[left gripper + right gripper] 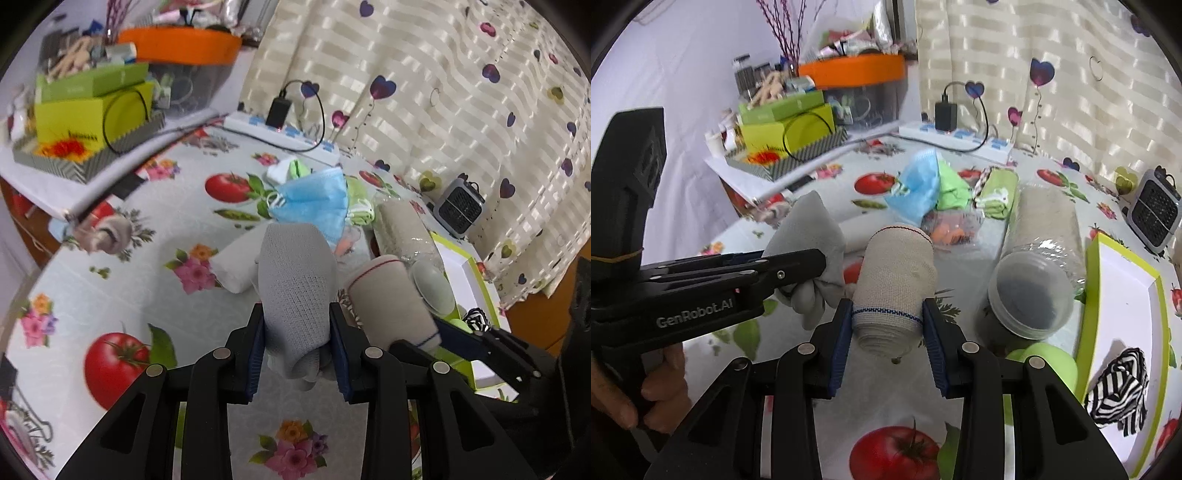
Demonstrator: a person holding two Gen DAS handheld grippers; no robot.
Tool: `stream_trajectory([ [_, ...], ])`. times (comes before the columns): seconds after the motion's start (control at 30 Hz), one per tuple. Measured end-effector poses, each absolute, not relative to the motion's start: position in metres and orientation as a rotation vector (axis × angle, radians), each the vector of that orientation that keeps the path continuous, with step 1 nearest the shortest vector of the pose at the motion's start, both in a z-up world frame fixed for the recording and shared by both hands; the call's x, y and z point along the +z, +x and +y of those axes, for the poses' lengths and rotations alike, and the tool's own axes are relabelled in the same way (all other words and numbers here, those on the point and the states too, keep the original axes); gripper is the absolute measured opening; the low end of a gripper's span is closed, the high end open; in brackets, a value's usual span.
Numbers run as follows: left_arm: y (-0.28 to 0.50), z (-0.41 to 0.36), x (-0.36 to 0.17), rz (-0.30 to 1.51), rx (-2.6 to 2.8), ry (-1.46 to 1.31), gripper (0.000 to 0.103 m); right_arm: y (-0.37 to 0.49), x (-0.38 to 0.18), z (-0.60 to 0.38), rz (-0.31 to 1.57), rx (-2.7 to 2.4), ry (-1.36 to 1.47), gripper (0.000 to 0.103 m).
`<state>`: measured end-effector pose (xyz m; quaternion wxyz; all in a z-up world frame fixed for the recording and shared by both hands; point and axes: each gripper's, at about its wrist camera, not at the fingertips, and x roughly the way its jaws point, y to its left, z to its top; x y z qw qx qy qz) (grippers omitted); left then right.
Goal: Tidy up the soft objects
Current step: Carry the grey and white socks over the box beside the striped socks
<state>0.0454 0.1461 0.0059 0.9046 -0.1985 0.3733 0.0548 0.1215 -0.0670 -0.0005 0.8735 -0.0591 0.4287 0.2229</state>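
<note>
Left claw [297, 332] clamps the grey knit sock bundle [295, 280] and right claw [888, 325] clamps the beige rolled elastic bandage [897, 273], both clear of the counter [207, 325] for carrying.

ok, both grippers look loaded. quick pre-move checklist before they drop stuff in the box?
1. Left gripper clamped on the grey knitted sock bundle: ok, pads press both sides.
2. Right gripper clamped on the beige rolled elastic bandage: ok, gripped near its blue-stitched end.
3. Both items off the tomato-print tablecloth: looks ok; both seem lifted.
4. Lime-green, white-lined open box has room: ok, only the black-and-white zebra-striped cloth shows inside.
5. Path to the box: not ok; a clear lidded plastic jar and a lime-green ball lie beside it.
6. Grippers apart: cannot tell, they sit very close.
</note>
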Motion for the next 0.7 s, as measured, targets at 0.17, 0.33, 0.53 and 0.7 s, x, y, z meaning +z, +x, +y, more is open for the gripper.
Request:
stream_trajectory([
  [0.17,0.038,0.137,0.02,0.742,0.125,-0.373,0.031,0.108,0.018,-0.076,0.836,0.473,-0.098,0.038],
  [0.33,0.034,0.126,0.033,0.716,0.118,-0.343,0.031,0.099,0.032,-0.088,0.786,0.469,-0.069,0.038],
  [0.53,0.036,0.108,0.047,0.687,0.093,-0.306,0.031,0.092,0.046,-0.108,0.738,0.443,-0.033,0.038],
  [0.7,0.041,0.09,0.055,0.674,0.058,-0.277,0.031,0.088,0.054,-0.128,0.713,0.408,-0.003,0.038],
])
